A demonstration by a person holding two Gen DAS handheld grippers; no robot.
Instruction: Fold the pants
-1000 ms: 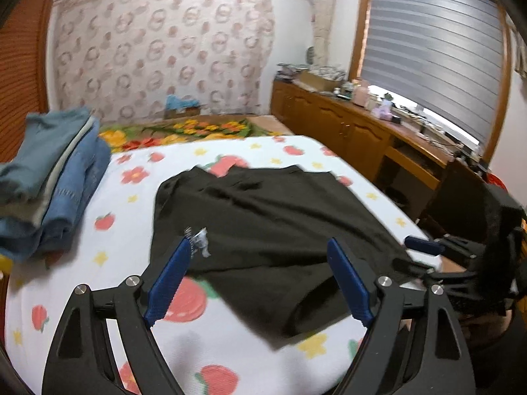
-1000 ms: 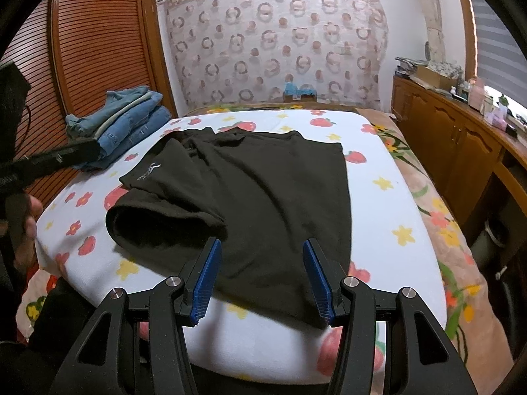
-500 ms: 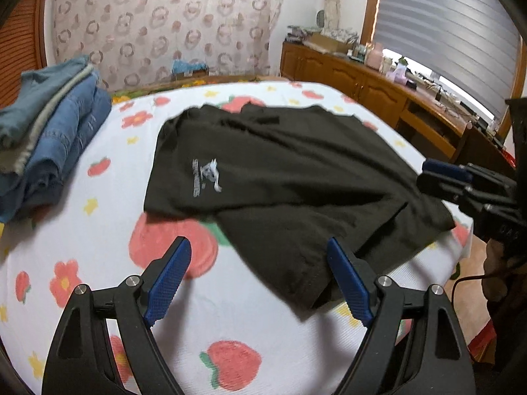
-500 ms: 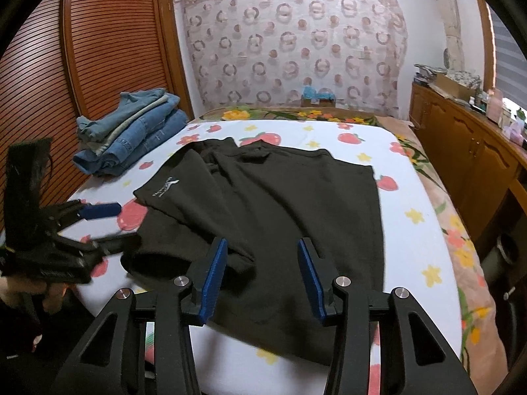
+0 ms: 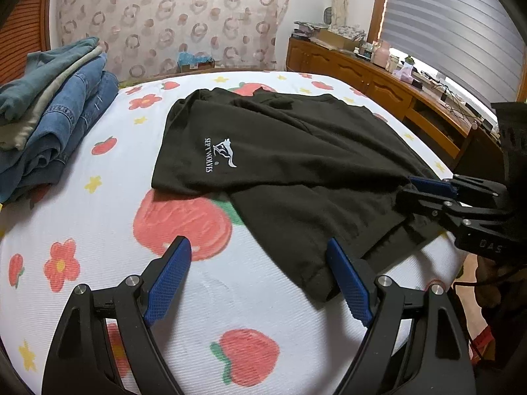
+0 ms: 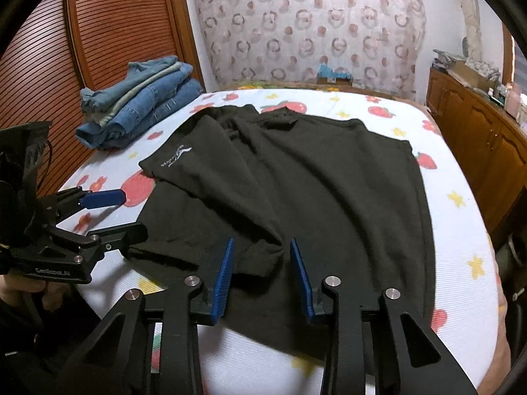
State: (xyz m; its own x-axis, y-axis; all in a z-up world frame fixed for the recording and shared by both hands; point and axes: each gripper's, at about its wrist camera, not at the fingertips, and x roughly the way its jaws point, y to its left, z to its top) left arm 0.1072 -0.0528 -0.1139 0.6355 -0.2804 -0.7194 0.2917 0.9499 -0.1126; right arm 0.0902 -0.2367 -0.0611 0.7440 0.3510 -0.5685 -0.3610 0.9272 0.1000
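Black pants (image 6: 313, 177) spread on the bed (image 5: 98, 197), hem at both grippers.
Right gripper (image 6: 260, 250) closing, cloth between blue pads, not yet pinched; left gripper (image 5: 260, 247) wide open, hem just beside its right finger.

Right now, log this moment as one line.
left gripper: open over strawberry-print bedsheet | right gripper: closing over hem of black logo pants | folded denim stack: untouched

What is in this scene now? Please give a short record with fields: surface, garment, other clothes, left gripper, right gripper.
surface: bed sheet with a fruit and flower print
garment: black pants, spread out, white logo facing up
other clothes: folded denim stack at the far left of the bed
left gripper: open, above the sheet beside a pant hem
right gripper: jaws closing, black fabric between them
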